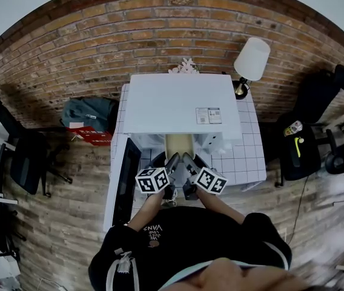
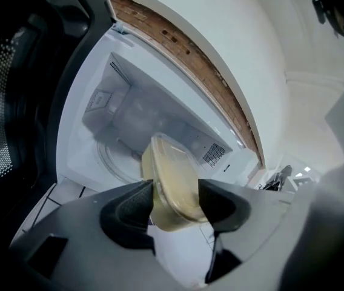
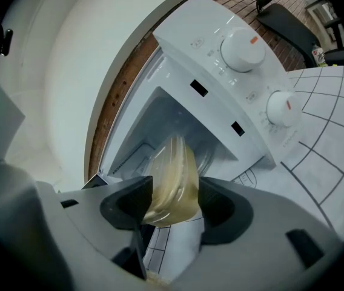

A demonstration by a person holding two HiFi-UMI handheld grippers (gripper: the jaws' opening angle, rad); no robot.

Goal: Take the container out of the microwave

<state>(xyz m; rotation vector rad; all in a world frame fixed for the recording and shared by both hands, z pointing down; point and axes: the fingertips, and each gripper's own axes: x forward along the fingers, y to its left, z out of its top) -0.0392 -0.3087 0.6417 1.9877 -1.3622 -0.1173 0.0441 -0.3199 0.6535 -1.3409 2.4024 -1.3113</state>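
A clear plastic container (image 2: 173, 190) with a yellowish filling is held between both grippers, just in front of the open white microwave (image 1: 184, 105). My left gripper (image 2: 175, 204) is shut on one end of it. My right gripper (image 3: 172, 200) is shut on the other end of the container (image 3: 173, 183). In the head view the two grippers (image 1: 173, 165) (image 1: 189, 167) meet at the cavity mouth, with the container (image 1: 179, 145) showing just beyond them. The empty cavity and its turntable (image 2: 114, 156) lie behind the container.
The microwave door (image 1: 125, 180) stands swung open at the left. The microwave sits on a white tiled table (image 1: 251, 153), with a lamp (image 1: 251, 62) at the back right. Its two dials (image 3: 240, 46) are at the right of the cavity. Office chairs (image 1: 20, 156) flank the table.
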